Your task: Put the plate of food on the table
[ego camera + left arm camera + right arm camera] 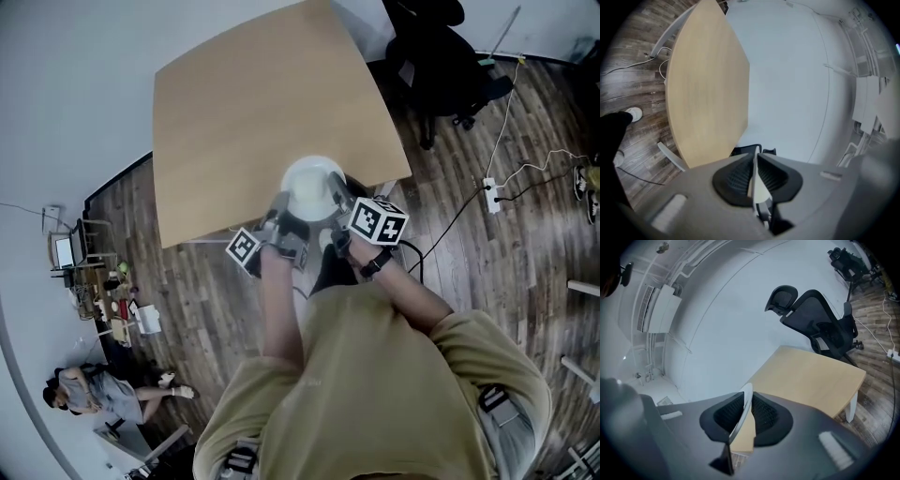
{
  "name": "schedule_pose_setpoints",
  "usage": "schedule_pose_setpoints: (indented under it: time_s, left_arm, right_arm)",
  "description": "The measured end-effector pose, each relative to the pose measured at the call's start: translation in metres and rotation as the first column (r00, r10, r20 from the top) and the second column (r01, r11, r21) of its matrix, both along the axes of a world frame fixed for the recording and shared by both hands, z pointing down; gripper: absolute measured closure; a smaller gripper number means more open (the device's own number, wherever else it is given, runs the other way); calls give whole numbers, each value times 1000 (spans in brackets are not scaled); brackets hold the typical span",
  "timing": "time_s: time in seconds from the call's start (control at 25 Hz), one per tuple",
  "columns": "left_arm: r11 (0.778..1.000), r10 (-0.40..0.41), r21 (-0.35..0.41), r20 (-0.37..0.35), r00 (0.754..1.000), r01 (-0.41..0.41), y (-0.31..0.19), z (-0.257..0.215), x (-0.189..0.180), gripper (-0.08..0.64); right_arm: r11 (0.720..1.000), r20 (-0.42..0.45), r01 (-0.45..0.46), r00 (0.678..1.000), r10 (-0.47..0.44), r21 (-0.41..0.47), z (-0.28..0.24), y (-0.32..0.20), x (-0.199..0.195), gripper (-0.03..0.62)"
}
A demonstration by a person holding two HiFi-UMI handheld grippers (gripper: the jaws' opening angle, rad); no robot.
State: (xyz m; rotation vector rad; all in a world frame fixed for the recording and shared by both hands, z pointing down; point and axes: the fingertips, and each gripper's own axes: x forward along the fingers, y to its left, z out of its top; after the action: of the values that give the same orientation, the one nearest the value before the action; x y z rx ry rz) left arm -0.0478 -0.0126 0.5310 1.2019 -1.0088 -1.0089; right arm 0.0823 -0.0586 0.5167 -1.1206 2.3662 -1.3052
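Where the wooden table (244,112) fills the upper centre of the head view, bare top is seen, so room for a set-down is judged ample. Its near edge, at frame centre, is overlapped by the white plate (312,187). Whether the plate is already resting there or is held just above cannot be told.

The plate is gripped on two opposite sides, presumably so it is kept level and nothing slides off. It looks round, pale and thin-rimmed. No food can be made out on it from above.

The left gripper (286,211) is seen clamped tight on a thin sliver of rim at lower centre of its own view. The right gripper (339,202) is likewise closed on the rim edge, with only the rim's thickness between the pads.
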Motion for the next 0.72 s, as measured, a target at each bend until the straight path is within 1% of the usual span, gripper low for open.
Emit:
schedule_pose_setpoints:
  time_s: [0.04,0.12,0.28,0.36,0.52,0.6,0.64,0.72]
  left_arm:
    - [1000,5,3,9,1000,-5,-11,-2,-8,535]
    - [1000,23,17,50,999,-23,-36,-10,-25,539]
    - [998,56,30,176,983,-62,-86,-22,-70,543]
    - [997,69,20,223,972,-76,-106,-23,-95,543]
    - [995,102,-24,278,955,-99,-136,-9,-135,541]
    - [991,131,-45,326,936,-124,-146,1,-148,541]
    - [989,151,-53,357,922,-142,-152,5,-153,540]
    - [979,204,-79,421,884,-188,-162,12,-159,531]
  right_arm:
    - [1000,-9,-2,1000,3,3,-3,-11,-9,538]
    - [1000,-23,-11,1000,12,18,-11,-35,-26,538]
    - [999,-50,-27,998,28,36,-23,-81,-68,535]
    - [999,-67,-27,997,29,31,-22,-100,-94,531]
    - [1000,-111,-28,993,28,0,-7,-128,-135,528]
    - [999,-137,-32,990,30,-13,3,-134,-148,526]
    - [999,-150,-34,988,31,-17,7,-137,-153,525]
    - [999,-168,-36,985,30,-33,16,-143,-160,520]
